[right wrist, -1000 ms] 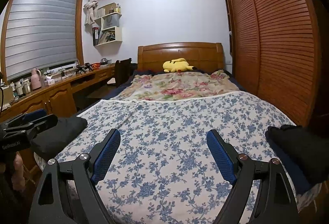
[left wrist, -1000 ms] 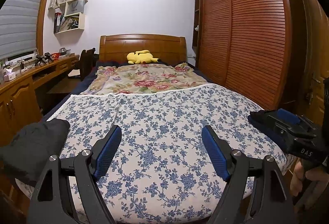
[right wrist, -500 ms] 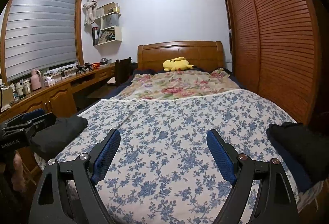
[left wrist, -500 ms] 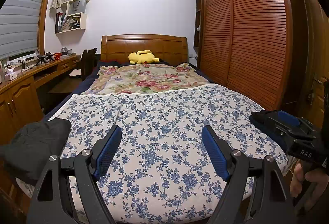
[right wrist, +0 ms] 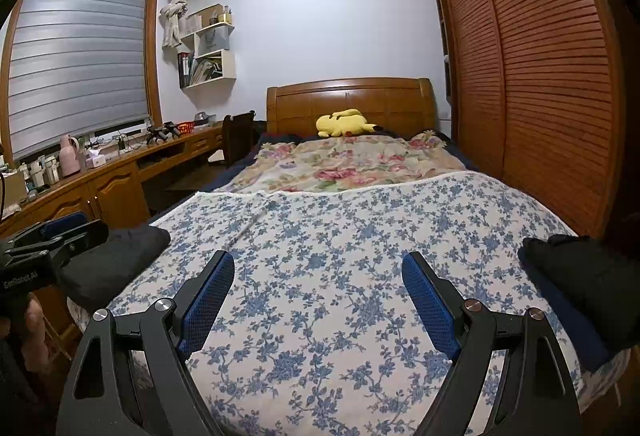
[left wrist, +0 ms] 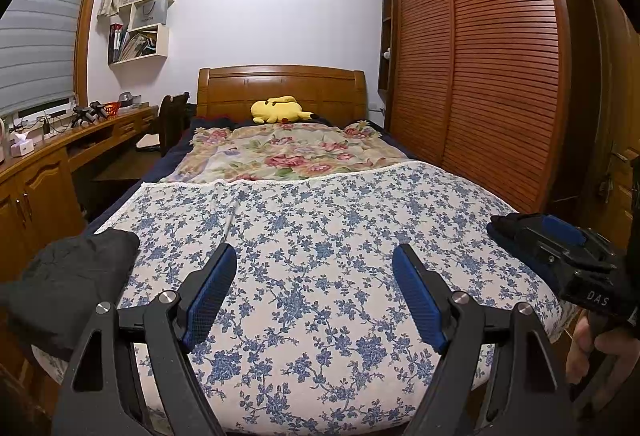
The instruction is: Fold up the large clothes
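Both grippers, left gripper (left wrist: 312, 292) and right gripper (right wrist: 318, 300), hover over the bed (left wrist: 320, 236), fingers spread, grasping nothing. Dark garment (left wrist: 68, 288) bundled at 9 o'clock, another dark pile (right wrist: 584, 292) at 3 o'clock. Whether either is folded: cannot tell

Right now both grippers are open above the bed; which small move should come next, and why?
Probably swing the left gripper toward the dark garment at the bed's left edge: both grippers are empty, and the blue-flowered cover between them is bare.
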Motion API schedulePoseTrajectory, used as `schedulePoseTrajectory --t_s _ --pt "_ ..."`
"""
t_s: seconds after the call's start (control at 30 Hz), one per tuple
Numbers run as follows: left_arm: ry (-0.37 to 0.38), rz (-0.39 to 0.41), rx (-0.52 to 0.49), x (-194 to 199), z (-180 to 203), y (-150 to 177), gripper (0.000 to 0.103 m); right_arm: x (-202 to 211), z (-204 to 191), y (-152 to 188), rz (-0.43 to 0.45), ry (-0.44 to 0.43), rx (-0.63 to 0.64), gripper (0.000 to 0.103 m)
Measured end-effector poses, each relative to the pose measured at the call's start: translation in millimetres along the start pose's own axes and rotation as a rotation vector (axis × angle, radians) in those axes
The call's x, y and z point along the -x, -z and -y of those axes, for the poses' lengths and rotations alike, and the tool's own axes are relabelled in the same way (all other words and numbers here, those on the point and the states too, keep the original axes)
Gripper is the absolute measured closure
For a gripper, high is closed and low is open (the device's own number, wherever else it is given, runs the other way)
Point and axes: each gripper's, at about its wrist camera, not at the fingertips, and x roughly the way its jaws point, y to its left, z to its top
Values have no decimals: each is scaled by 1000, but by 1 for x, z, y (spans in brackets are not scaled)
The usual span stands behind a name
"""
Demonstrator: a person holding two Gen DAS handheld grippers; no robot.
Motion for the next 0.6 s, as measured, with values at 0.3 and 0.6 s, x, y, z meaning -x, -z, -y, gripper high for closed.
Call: schedulePoseTrajectory --t_s 0.3,0.6 --pt "0 -1 0 0 0 0 22 0 -1 -1 -3 0 -1 16" --pt "-5 2 3 2 -5 1 22 1 -3 0 -6 -1 -6 16"
